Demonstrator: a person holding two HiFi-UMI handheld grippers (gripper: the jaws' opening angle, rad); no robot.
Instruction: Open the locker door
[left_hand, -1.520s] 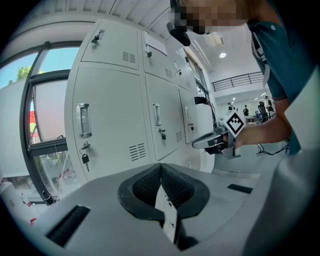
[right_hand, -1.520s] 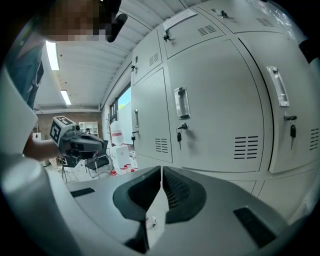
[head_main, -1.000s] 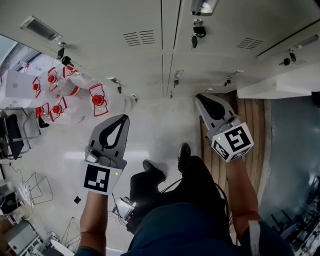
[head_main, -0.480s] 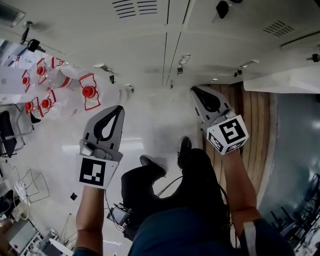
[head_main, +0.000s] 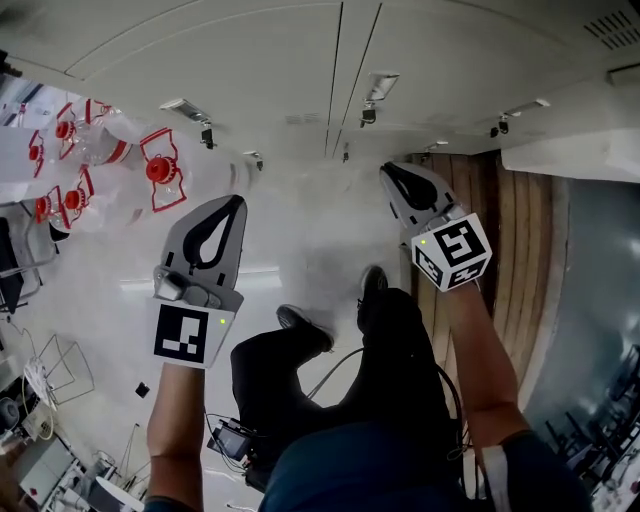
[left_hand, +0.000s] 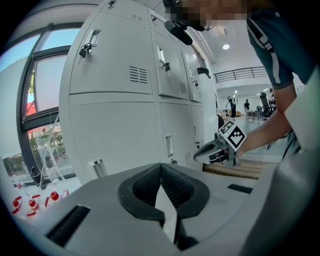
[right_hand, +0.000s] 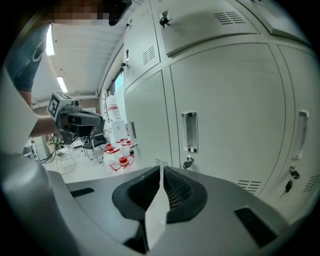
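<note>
A bank of pale grey lockers (head_main: 250, 70) fills the top of the head view, all doors closed. In the right gripper view a lower door carries a recessed handle (right_hand: 189, 131) with a key lock (right_hand: 187, 162) under it. My left gripper (head_main: 235, 202) is shut and empty, hovering short of the lockers. My right gripper (head_main: 387, 171) is also shut and empty, pointing at the lower doors without touching them. The left gripper view has its closed jaws (left_hand: 161, 166) facing the locker fronts, and the right gripper (left_hand: 216, 149) shows off to the side.
Several clear water bottles with red caps (head_main: 150, 172) stand on the floor at the left by the lockers. A wooden slatted platform (head_main: 500, 250) lies at the right. The person's legs and shoes (head_main: 372, 285) are below the grippers. Chairs and cables sit at the far left.
Both grippers have come down in front of the lockers, jaws staying shut. In the head view the upper locks and vents have slid out past the top edge.
</note>
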